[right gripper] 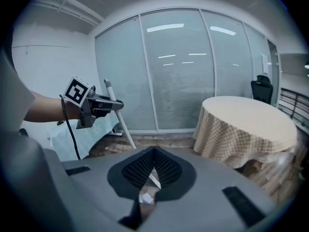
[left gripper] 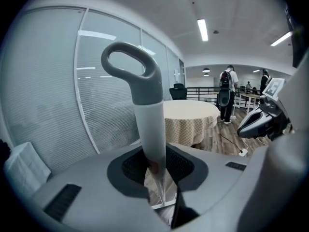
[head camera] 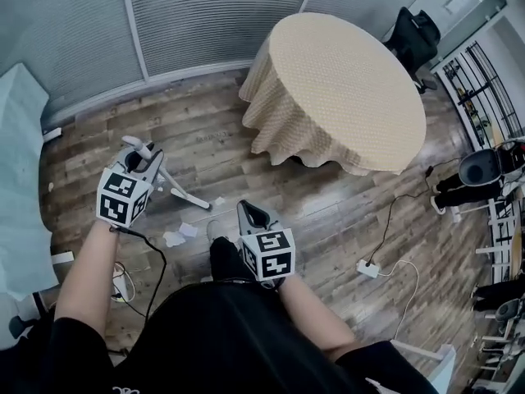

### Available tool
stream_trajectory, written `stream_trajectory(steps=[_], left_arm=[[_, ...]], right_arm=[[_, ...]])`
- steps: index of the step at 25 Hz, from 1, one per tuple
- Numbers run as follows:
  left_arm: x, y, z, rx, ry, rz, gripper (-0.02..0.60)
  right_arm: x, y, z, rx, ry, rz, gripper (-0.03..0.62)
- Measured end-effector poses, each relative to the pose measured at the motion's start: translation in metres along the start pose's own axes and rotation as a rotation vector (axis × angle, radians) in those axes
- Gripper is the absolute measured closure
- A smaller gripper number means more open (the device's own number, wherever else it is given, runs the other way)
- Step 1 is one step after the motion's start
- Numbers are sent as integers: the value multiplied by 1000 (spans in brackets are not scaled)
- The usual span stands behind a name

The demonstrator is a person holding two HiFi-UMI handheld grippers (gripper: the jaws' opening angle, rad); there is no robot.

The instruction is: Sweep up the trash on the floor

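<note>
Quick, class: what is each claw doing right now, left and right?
Left claw: shut on the grey-topped handle.
Right claw: shut, holding nothing.

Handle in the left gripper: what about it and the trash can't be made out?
Handle: broom or dustpan unclear; lower end hidden behind the left gripper in its own view, tiny in head view.
Paper scraps: too small to count in head view; the person's leg may hide more.

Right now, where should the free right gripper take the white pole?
Mid-shaft on the white pole, below the left gripper, probably coming from its right with jaws across it: the shaft is slim, straight, slanting floorward, and the right gripper sits that side.
</note>
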State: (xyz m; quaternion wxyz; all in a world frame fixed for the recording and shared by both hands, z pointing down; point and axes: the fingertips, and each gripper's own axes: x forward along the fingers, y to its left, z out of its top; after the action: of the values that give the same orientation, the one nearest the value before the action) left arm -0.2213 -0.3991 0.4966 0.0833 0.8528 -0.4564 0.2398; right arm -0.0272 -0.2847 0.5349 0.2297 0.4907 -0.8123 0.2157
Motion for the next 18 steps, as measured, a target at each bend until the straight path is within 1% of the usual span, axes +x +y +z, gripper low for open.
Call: stream_trajectory(steps=[3, 6, 8, 10, 15, 18], left_arm=[[11, 27, 10, -32, 13, 47, 491], [25, 50, 19, -37, 29, 72, 491], [35, 72, 28, -61, 24, 120, 491], [44, 96, 37, -87, 24, 170, 491], [71, 156, 50, -89, 73, 251, 491], [86, 197, 56, -123, 85, 315, 491]], right_arm=[[40, -4, 27, -26, 3, 65, 580], [75, -7, 51, -36, 0, 120, 580], [97, -9, 64, -37, 12, 154, 580], [117, -12, 74, -46, 27, 189, 580], [161, -20, 93, -78, 67, 251, 580], [178, -25, 102, -81, 86, 279, 580]])
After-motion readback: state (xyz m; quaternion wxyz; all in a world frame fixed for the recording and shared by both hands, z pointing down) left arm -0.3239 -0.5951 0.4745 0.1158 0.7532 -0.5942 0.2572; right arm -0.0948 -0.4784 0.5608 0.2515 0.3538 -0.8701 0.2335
